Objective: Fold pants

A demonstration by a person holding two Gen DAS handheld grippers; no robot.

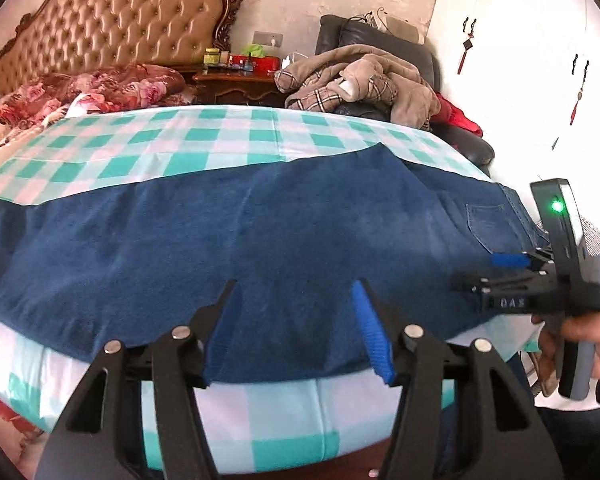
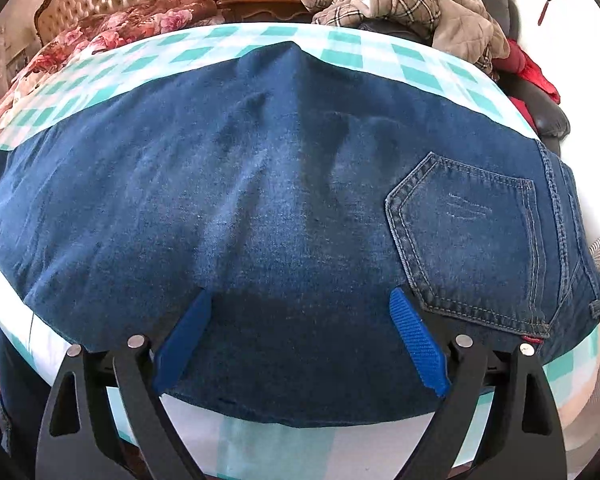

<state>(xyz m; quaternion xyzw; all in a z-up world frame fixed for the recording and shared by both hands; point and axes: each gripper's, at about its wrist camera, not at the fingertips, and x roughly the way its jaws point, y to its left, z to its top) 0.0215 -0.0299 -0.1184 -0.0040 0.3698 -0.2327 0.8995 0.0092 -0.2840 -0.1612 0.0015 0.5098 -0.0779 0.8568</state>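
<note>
The jeans (image 2: 284,200) lay flat across the near part of the bed, on a checked sheet (image 1: 188,148) of teal, white and pink squares. They were folded lengthwise, one leg upon the other. The back pocket (image 2: 468,248) faced up at the right end, next to the waistband. The legs ran off to the left.

The left gripper (image 1: 294,332) stood over the near edge of the jeans, roughly at the middle of their length. Its jaws were parted, with the denim visible beneath them and nothing clamped between the blue pads (image 1: 370,332). Whether the tips touched the cloth could not be determined.

The right gripper (image 2: 302,336) stood over the near edge toward the waist end, just left of the pocket. Its jaws were spread wide and held nothing. In the left wrist view it appeared at the right side, held by a hand (image 1: 592,344), with a green light lit on its body.

Beyond the sheet lay a floral quilt (image 1: 100,84) against a padded headboard (image 1: 116,24). A dark nightstand (image 1: 236,84) stood beside it. A dark armchair (image 1: 380,36) at the far right carried a heap of beige plaid clothing (image 1: 360,80).
</note>
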